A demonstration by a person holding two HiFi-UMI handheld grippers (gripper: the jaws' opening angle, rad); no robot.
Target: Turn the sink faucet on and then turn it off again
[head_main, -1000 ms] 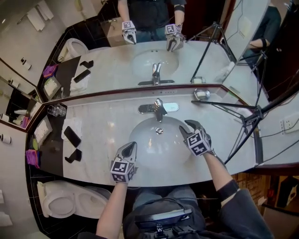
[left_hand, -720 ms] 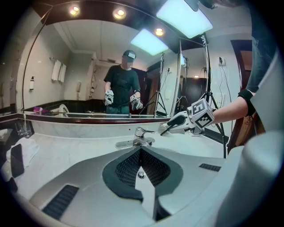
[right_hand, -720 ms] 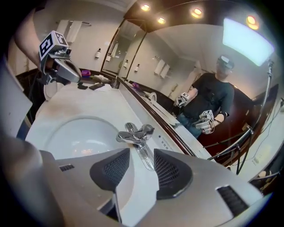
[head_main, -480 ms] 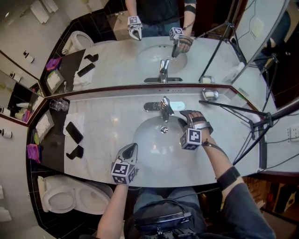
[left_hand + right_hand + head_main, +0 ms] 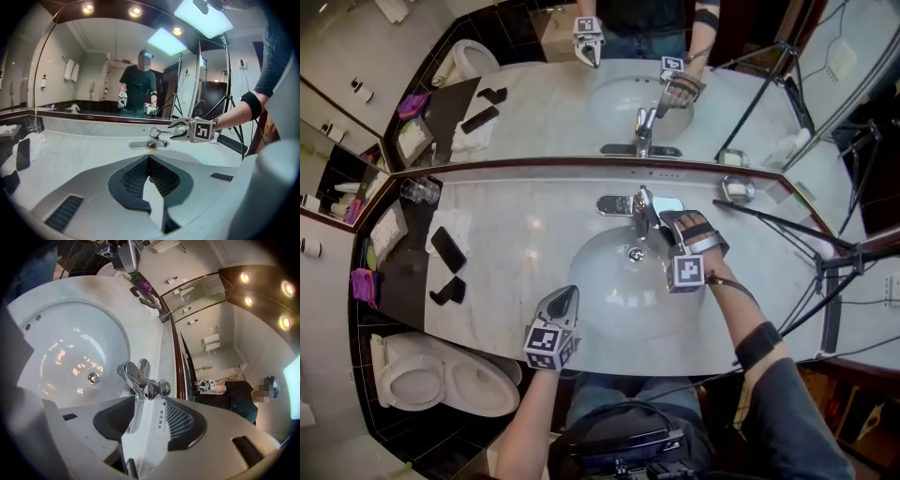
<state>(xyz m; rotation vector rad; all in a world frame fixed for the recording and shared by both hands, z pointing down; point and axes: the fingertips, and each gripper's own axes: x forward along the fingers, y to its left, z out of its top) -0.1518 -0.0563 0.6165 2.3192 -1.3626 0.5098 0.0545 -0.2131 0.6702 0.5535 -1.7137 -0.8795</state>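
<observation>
The chrome faucet [image 5: 641, 210] stands at the back of the white sink basin [image 5: 609, 295]. My right gripper [image 5: 668, 231] is right beside it, turned on its side. In the right gripper view the faucet lever [image 5: 152, 388] lies just ahead of the gap of the right gripper [image 5: 150, 405]. Its jaws are opening and no pad presses on the lever. No water stream shows. My left gripper [image 5: 564, 298] hovers over the basin's near left rim with its fingertips together and holds nothing. From the left gripper [image 5: 149, 161] I see the faucet [image 5: 154, 138] and the right gripper [image 5: 181, 131].
A mirror [image 5: 534, 103] runs along the back of the counter. Two black phones [image 5: 447, 249] and glass tumblers [image 5: 420, 190] sit at the left. A metal soap dish [image 5: 737, 189] and a tripod leg [image 5: 787, 227] are at the right. A toilet [image 5: 441, 380] stands lower left.
My right gripper went from the basin's right rim up to the faucet, rolled onto its side, and its jaws spread wider. The left gripper stayed near the front rim.
</observation>
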